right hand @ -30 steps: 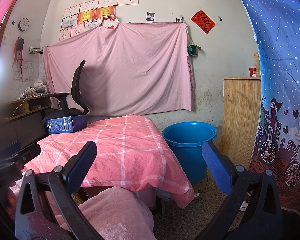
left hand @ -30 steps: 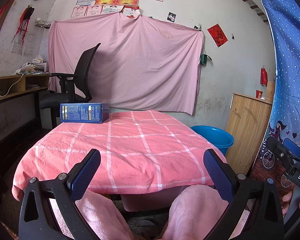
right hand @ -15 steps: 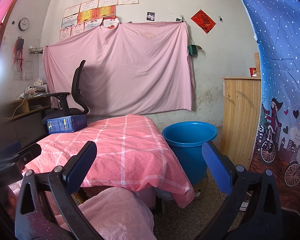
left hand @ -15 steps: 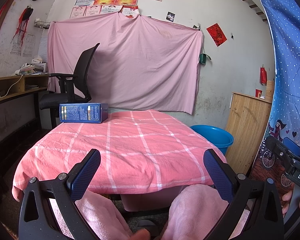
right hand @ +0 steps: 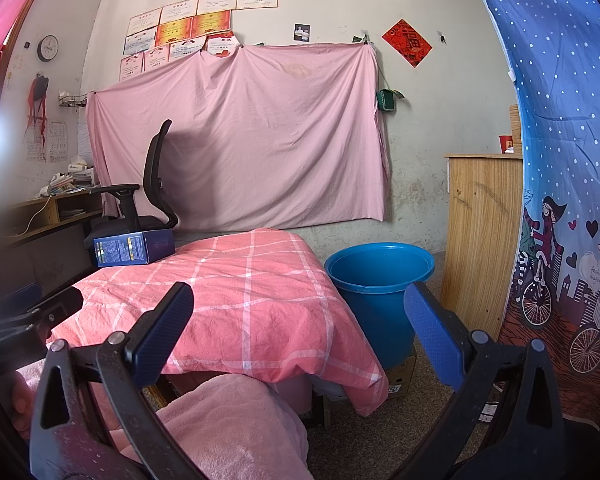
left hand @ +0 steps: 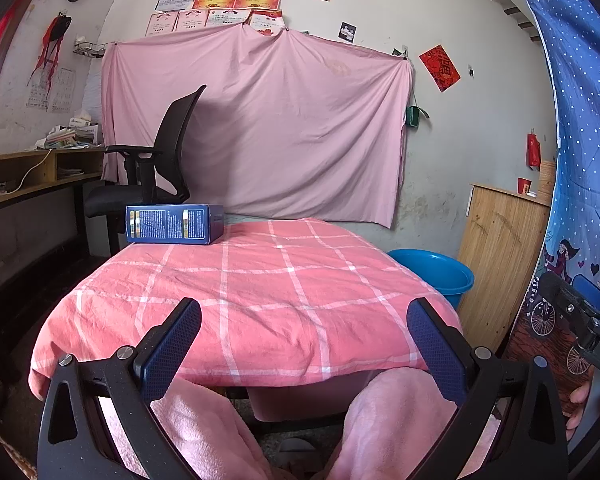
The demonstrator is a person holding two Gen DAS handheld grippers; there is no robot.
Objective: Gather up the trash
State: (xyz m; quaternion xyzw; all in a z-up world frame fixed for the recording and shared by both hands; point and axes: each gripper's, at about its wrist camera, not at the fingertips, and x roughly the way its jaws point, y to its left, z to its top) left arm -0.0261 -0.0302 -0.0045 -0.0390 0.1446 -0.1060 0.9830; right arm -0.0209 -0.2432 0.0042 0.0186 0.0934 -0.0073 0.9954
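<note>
A blue cardboard box [left hand: 175, 224] lies on the far left corner of the table with the pink checked cloth [left hand: 260, 292]; it also shows in the right wrist view [right hand: 134, 247]. A blue plastic bucket [right hand: 378, 280] stands on the floor right of the table, also in the left wrist view [left hand: 436, 274]. My left gripper [left hand: 304, 336] is open and empty, held before the table's near edge. My right gripper [right hand: 298, 320] is open and empty, to the right of the left one, near the table's right front corner.
A black office chair [left hand: 156, 176] stands behind the table's left side. A wooden desk [left hand: 28, 176] runs along the left wall. A wooden cabinet [right hand: 480, 236] stands right of the bucket. A blue patterned curtain [right hand: 560, 200] hangs at the far right. My pink-clad knees [left hand: 380, 420] are below.
</note>
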